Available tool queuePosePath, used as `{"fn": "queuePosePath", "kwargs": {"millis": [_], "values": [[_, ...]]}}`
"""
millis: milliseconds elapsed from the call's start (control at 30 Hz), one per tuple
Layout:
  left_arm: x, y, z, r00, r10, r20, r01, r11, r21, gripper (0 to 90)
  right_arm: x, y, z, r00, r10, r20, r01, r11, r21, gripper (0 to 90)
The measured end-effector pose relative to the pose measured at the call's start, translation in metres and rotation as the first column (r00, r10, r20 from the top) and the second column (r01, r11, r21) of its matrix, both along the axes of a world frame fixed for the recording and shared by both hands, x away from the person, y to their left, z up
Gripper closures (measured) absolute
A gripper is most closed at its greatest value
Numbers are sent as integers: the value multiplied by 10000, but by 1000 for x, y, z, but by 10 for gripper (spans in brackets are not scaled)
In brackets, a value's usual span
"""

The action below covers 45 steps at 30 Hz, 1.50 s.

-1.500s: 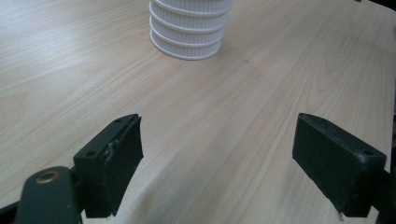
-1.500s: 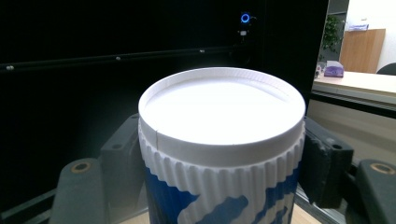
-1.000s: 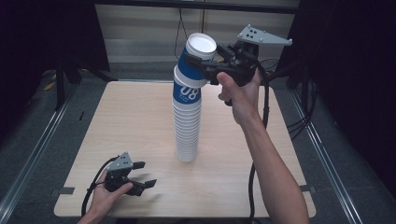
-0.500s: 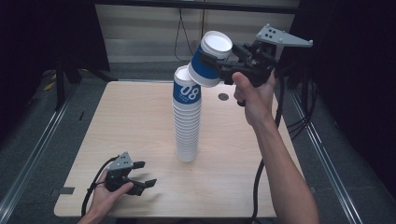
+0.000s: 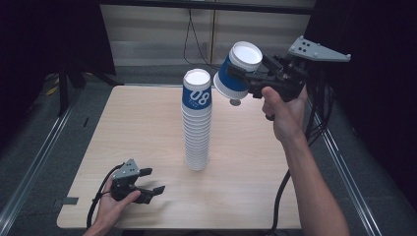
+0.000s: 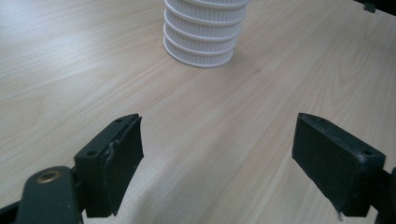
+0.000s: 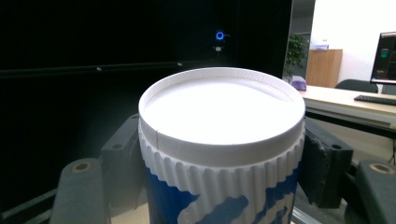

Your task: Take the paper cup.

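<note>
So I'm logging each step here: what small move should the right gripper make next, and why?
Probably lower the cup to bare table right of the stack: the right gripper holds it upside down, clear of the stack, in mid-air.

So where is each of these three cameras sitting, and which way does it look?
High view: above the person's side, looking forward and down on the table; both forearms show.
Left gripper view: on the left gripper, facing the stack; open jaws.
Right gripper view: on the right gripper, facing the clamped cup.
Shared: high and left views show the stack.
</note>
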<state>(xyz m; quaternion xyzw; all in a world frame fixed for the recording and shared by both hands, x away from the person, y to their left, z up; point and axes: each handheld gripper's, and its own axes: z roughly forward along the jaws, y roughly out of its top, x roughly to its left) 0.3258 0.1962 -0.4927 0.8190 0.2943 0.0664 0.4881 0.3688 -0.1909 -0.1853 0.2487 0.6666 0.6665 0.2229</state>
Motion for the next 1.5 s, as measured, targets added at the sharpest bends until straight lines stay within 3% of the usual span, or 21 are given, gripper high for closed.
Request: {"fn": "queuePosePath", "kwargs": {"millis": [100, 233, 500, 833, 933, 1067, 1233, 1500], "values": [[-2, -1, 0, 9999, -146, -51, 146, 9999, 3, 163, 0, -2, -4, 9999, -89, -148, 84, 9994, -332, 285], [-1, 0, 0, 10000, -35, -38, 34, 9999, -100, 162, -4, -8, -13, 9995, -146, -292, 133, 9991, -414, 285], [0, 3, 2, 10000, 61, -68, -63, 9994, -330, 162, -4, -17, -53, 9947, -151, -1016, 116, 9993, -346, 285], [2, -4, 7, 9996, -222, -180, 212, 9983, -539, 159, -11, -21, -81, 9886, -59, -1503, -27, 9984, -569, 285], [-1, -6, 8, 9977, -391, -547, 332, 9939, -1056, 159, -12, -20, -91, 9855, 4, -1694, -108, 9981, -606, 285], [-3, -9, 9, 9986, -459, -262, 438, 9961, -771, 159, -12, -17, -102, 9810, 63, -1939, -202, 9974, -698, 285], [-3, -8, 9, 9987, -414, -283, 389, 9955, -859, 159, -16, -10, -117, 9763, 273, -2147, -455, 9957, -804, 286], [2, -8, 14, 9995, -316, 58, 320, 9950, -946, 161, -25, -1, -134, 9728, 567, -2248, -790, 9926, -918, 286]]}}
